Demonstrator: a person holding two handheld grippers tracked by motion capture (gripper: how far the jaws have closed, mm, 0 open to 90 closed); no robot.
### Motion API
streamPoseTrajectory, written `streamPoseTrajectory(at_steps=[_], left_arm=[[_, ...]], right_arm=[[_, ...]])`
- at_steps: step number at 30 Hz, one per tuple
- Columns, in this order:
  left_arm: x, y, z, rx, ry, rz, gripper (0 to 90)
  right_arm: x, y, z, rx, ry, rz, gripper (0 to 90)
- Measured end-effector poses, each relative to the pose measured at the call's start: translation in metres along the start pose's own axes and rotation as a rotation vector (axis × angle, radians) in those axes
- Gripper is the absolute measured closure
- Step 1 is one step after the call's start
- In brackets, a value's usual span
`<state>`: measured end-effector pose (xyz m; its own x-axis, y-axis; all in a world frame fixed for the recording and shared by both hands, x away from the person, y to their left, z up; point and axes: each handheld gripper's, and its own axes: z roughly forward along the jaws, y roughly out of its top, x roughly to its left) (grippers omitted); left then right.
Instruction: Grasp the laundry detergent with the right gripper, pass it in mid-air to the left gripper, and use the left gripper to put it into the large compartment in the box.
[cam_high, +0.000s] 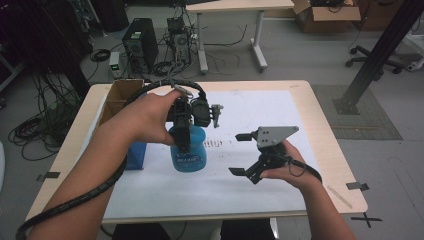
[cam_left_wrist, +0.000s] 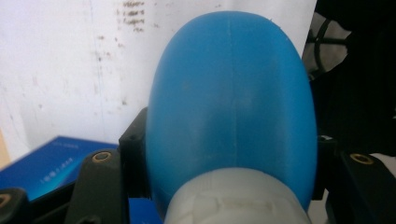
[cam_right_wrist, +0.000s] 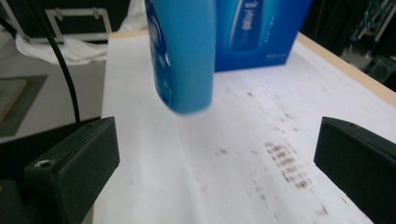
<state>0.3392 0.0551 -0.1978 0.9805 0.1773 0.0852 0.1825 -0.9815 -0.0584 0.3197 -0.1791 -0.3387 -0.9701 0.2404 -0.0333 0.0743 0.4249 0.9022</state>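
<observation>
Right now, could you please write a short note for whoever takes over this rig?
Left claw: shut on the blue bottle, held near its neck and lifted clear of the white sheet.
Right claw: open, holding nothing, beside the bottle and facing it.
Blue box: on the table by the left forearm.
Done: bottle picked up.
Left: probably passing the bottle to the right claw or setting it down.

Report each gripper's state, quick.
Left gripper: shut on the blue plastic bottle, lifted off the table.
Right gripper: open, holding nothing.
</observation>
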Motion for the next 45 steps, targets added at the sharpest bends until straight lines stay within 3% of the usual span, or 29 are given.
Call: streamPoseTrajectory(at_steps=[4,9,15,22,27,31,40,45], left_arm=[[0.007,-0.006,-0.008,0.001,0.008,-0.081,38.4],[0.019,-0.015,-0.023,-0.001,-0.002,-0.256,38.5],[0.029,-0.028,-0.041,-0.024,0.006,-0.390,38.5],[0.045,-0.048,-0.061,-0.067,-0.020,-0.567,38.4],[0.058,-0.065,-0.076,-0.095,-0.013,-0.722,38.4],[0.070,-0.078,-0.084,-0.100,-0.023,-0.813,38.4],[0.086,-0.098,-0.092,-0.097,-0.003,-0.954,38.5],[0.096,-0.113,-0.096,-0.087,-0.003,-1.011,38.4]], right_arm=[[-0.004,-0.001,-0.010,0.079,-0.012,-0.003,0.0],[-0.009,-0.003,-0.017,0.147,-0.017,-0.003,0.5],[-0.014,-0.005,-0.024,0.189,-0.032,0.002,0.6],[-0.020,0.001,-0.026,0.263,-0.018,-0.009,1.1],[-0.025,0.006,-0.028,0.307,-0.005,-0.016,1.2],[-0.030,0.010,-0.028,0.357,-0.002,-0.021,1.6],[-0.047,0.022,-0.030,0.524,0.037,-0.047,2.3],[-0.056,0.032,-0.032,0.607,0.053,-0.052,2.4]])
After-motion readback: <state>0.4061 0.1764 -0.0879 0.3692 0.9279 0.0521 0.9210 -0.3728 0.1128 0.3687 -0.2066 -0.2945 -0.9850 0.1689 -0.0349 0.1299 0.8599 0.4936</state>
